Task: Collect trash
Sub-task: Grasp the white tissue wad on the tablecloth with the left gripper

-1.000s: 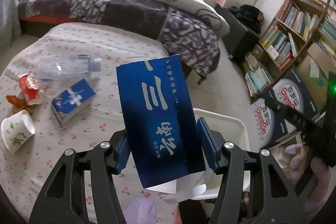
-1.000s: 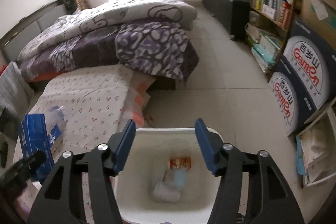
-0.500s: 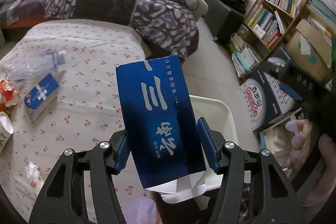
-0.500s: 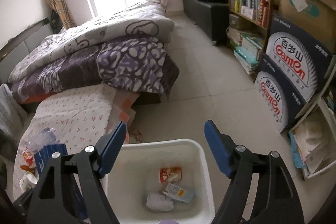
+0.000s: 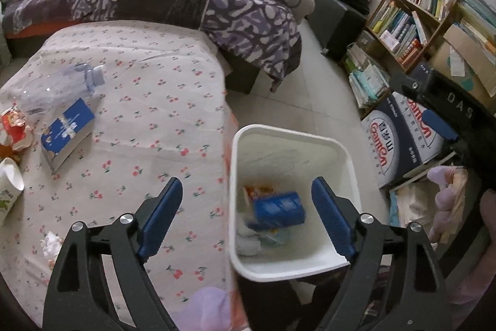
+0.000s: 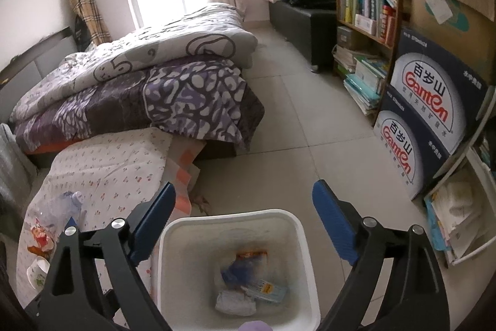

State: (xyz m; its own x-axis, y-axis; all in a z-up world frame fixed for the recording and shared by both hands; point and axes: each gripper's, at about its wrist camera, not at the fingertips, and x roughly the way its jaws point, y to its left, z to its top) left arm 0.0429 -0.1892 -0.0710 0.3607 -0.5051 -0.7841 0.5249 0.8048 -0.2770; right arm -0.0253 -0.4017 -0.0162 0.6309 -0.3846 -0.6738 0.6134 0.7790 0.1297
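Trash is seen in the white bin (image 5: 348, 163) beside the cherry-print tablecloth (image 5: 161, 101); both the left gripper (image 5: 246, 207) and the right gripper (image 6: 245, 213) are spread wide, empty.

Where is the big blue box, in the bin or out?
In. The blue box lies inside the white bin on other trash, and the left gripper above it is open and empty.

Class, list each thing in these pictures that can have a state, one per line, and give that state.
Left gripper: open, empty, over the bin.
Right gripper: open, empty.
White bin: upright, partly filled.
Large blue box: inside the bin.
Small blue box: lying on the tablecloth.
Plastic bottle: on its side, capped.
Paper cup: tipped over.
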